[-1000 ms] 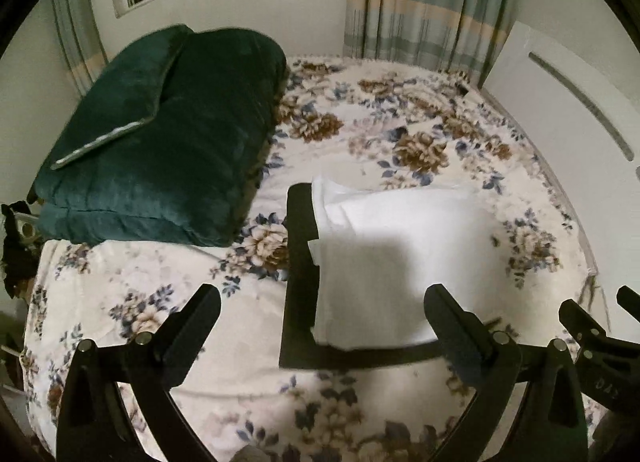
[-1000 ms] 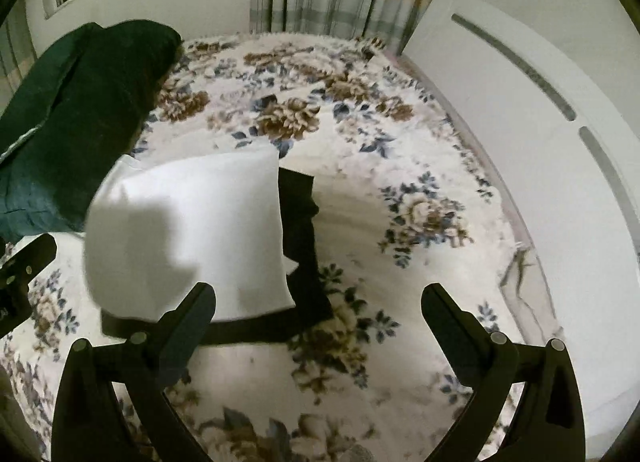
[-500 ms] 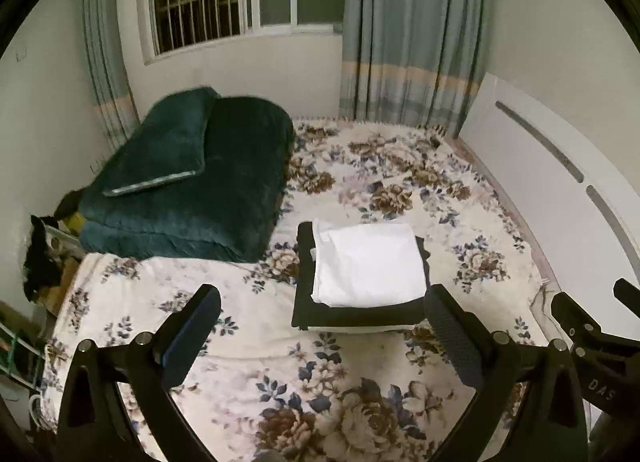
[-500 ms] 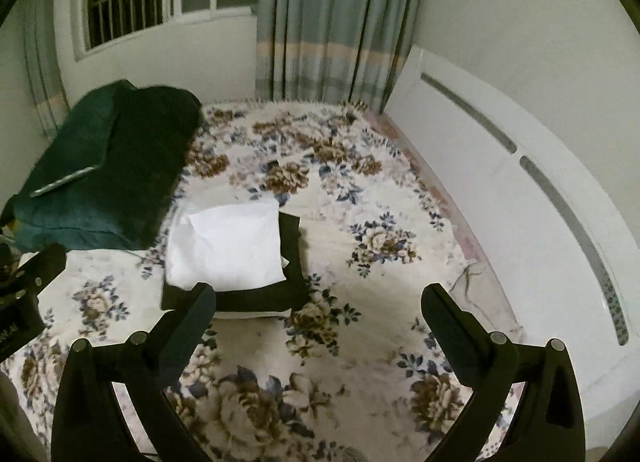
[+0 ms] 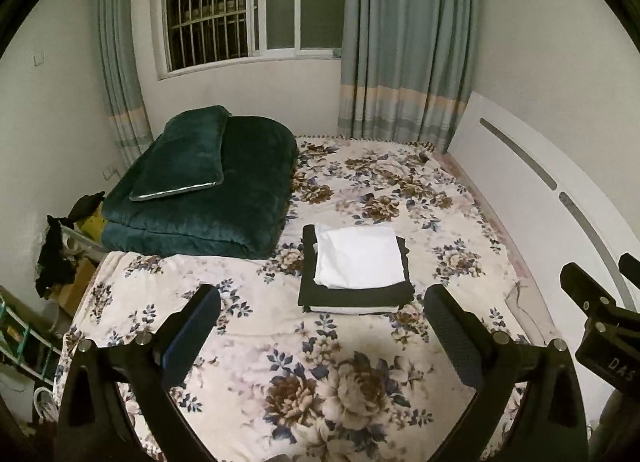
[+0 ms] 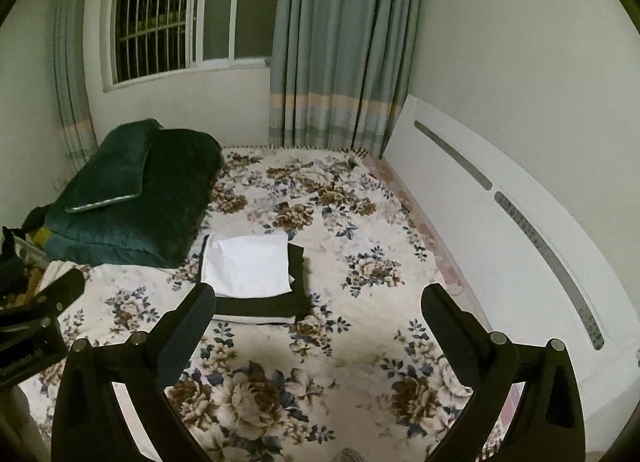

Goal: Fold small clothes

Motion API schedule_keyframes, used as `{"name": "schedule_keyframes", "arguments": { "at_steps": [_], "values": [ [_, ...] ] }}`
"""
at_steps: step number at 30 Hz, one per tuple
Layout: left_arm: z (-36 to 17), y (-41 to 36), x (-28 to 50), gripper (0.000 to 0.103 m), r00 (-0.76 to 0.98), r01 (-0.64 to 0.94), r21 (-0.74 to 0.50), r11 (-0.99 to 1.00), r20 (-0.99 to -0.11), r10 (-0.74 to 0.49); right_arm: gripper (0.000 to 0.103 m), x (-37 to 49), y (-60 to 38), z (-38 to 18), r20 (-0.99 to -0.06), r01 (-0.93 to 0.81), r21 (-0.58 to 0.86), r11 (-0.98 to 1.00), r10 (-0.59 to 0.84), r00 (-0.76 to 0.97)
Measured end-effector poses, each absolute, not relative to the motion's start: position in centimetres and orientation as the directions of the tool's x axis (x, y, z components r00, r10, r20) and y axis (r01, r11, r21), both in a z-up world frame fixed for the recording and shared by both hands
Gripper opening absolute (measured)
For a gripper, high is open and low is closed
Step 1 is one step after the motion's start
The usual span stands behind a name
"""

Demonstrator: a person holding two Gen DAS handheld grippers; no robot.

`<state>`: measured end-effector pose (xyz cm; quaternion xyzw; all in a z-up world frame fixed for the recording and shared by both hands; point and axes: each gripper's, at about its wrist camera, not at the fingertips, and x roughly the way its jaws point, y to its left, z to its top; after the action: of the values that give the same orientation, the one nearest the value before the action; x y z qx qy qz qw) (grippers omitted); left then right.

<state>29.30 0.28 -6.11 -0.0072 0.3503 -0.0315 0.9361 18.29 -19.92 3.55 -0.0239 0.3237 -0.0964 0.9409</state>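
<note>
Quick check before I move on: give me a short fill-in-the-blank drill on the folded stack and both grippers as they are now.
1. The white garment lies on top of a folded ____ garment.
2. The stack rests on the ____-patterned bedspread.
3. The left gripper and right gripper both have their jaws ____ and hold nothing.
4. The dark green quilt lies to the ____ of the stack in both views.

Missing words: black; floral; open; left

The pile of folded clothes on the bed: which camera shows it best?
The left wrist view. The pile of folded clothes lies near the middle, unobstructed, so its white top piece, black layer and white bottom edge all show. In the right wrist view the pile sits off to the left, its near corner hidden behind one tong finger.
</note>
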Motion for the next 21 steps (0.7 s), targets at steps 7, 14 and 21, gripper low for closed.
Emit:
{"name": "schedule_keyframes", "arguments": {
  "at_steps": [7, 14, 21],
  "values": [
    [-4.8, 0.8, 26.3, 0.103, 0.756, 0.047, -0.039, 0.998, -0.651, -0.061, 0.103, 14.4, -19.5, 6.5, -0.569, 0.146, -0.096, 0.985, -0.175, 0.804],
    [-4.3, 1.2, 24.2, 0.103, 0.761, 0.028, -0.038, 0.999, -0.647, -0.046, 0.103, 12.1, -19.1, 7.5, -0.562, 0.125, -0.091, 0.988, -0.155, 0.812],
    [-4.0, 1.4, 23.4, 0.103, 0.773, 0.006, -0.031, 0.999, -0.635, -0.024, 0.103, 11.8, -19.0, 7.6, -0.567, 0.095, -0.082, 0.992, -0.125, 0.814]
  ]
}}
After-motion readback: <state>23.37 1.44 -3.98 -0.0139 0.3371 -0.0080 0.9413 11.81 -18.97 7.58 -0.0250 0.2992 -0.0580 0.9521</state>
